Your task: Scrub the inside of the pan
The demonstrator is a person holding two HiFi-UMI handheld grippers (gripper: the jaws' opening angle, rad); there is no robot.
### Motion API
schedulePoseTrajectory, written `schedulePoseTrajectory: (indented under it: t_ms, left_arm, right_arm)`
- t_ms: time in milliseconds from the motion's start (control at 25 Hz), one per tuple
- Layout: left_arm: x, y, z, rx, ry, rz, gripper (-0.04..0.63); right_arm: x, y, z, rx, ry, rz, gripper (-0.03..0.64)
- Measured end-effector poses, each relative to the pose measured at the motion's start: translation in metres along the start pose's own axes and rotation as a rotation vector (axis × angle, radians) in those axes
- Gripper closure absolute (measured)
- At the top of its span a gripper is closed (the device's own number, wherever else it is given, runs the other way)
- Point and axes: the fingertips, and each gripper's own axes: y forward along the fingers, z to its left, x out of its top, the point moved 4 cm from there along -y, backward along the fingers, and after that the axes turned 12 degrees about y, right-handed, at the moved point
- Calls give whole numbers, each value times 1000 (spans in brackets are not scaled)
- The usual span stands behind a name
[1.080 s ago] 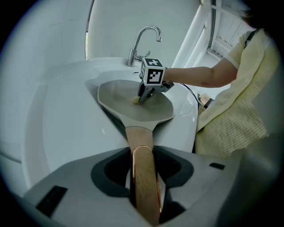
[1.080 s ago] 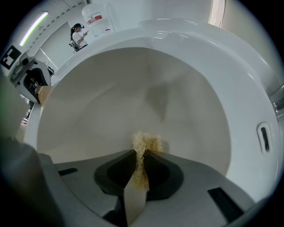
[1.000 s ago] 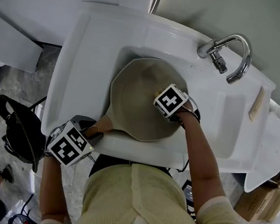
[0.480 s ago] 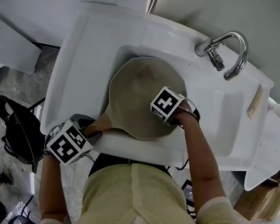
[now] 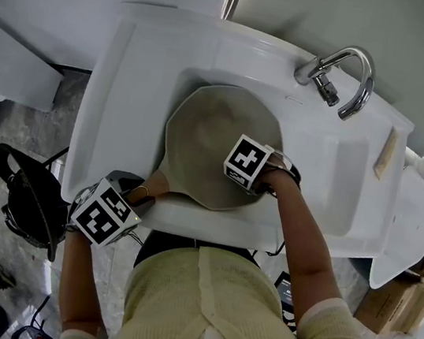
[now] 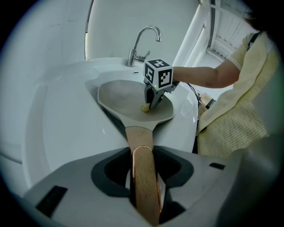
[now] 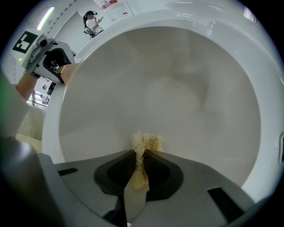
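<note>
The right tongs point(image 7: 139, 170), clamped on a straw-coloured scrub pad point(image 7: 144, 142), are dragging it across the inside of the pan point(image 5: 202, 131), drifting over the last second from the right side toward the near rim. The left tongs point(image 6: 144, 177) are gripping the wooden handle point(image 6: 141, 139), steadying the pan in the sink point(image 5: 130, 80). Scrubbing is apparently progressing stroke by stroke.

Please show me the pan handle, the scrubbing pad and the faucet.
pan handle point(image 6: 141, 141): left gripper view, wooden shaft.
scrubbing pad point(image 7: 144, 142): right gripper view, frayed tip.
faucet point(image 5: 315, 73): head view, valve body.
</note>
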Motion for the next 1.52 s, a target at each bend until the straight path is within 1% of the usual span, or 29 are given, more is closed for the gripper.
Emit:
schedulePoseTrajectory:
  t_ms: [640,840,1080,1520]
  left_arm:
    - [0,0,-1,0,1,-1,391]
    - [0,0,-2,-1,2,-2,391]
    - [0,0,-2,0,2,-2,391]
    - [-1,-1,-1,1,3,-1,391]
  right_arm:
    - [-2,6,34,132,-93,42,543]
    - [-1,4,45,192,-96,57,543]
    - [1,6,52,229,-115,69,543]
    - [1,2,59,326,-112,52,543]
